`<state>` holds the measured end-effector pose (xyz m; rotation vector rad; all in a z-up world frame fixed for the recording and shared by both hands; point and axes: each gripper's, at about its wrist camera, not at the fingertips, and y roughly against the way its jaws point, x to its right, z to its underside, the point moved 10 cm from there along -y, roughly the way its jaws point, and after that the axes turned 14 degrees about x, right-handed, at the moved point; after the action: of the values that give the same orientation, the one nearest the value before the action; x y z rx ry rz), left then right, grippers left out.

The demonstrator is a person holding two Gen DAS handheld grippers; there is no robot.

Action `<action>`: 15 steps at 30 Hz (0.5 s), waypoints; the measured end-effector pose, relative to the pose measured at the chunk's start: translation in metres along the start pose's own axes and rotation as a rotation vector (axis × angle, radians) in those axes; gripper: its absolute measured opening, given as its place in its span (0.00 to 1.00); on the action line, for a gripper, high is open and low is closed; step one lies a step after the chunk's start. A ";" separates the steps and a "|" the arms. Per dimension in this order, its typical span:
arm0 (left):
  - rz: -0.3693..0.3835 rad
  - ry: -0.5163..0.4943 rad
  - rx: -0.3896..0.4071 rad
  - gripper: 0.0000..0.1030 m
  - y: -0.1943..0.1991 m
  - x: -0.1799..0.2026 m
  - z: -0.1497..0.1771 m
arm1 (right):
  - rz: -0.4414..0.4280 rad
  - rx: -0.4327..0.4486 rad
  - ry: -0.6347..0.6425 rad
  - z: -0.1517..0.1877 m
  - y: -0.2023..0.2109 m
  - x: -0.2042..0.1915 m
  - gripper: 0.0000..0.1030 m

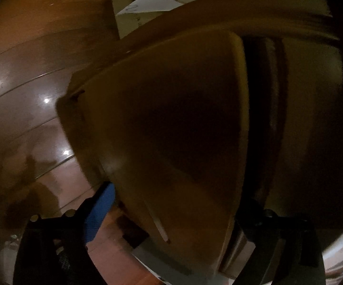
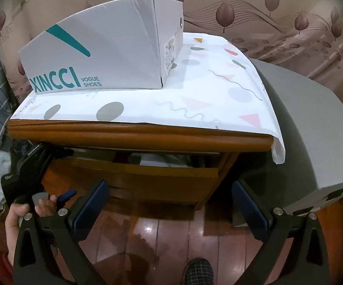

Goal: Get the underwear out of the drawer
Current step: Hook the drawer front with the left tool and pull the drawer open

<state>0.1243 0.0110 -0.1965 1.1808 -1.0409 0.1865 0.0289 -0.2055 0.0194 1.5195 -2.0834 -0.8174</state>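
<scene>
Pulling the drawer (image 2: pixel 147 175) wider comes first: it's barely ajar under the nightstand (image 2: pixel 138 135) top, pale fabric (image 2: pixel 157 160), probably underwear, just visible inside. Left gripper (image 1: pixel 171 213) spread wide around drawer front; right gripper (image 2: pixel 169 204) wide apart, empty, hovering clear.

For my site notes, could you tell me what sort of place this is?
Probably a bedroom at home: a wooden nightstand with its drawer ajar, a shoe box on top, a leaf-patterned padded backing behind, and glossy wooden flooring.
</scene>
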 end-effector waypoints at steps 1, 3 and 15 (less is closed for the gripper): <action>-0.016 0.003 -0.003 0.98 -0.002 0.000 0.000 | 0.001 -0.002 -0.001 0.000 0.000 0.000 0.99; -0.026 -0.008 -0.006 1.00 -0.002 -0.001 0.000 | 0.002 -0.003 -0.002 0.001 0.000 0.000 0.99; -0.090 -0.267 -0.004 1.00 0.027 -0.008 0.002 | 0.001 -0.009 0.002 0.002 0.001 0.000 0.99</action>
<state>0.1023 0.0242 -0.1846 1.2696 -1.2169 -0.0454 0.0272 -0.2047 0.0186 1.5143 -2.0756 -0.8234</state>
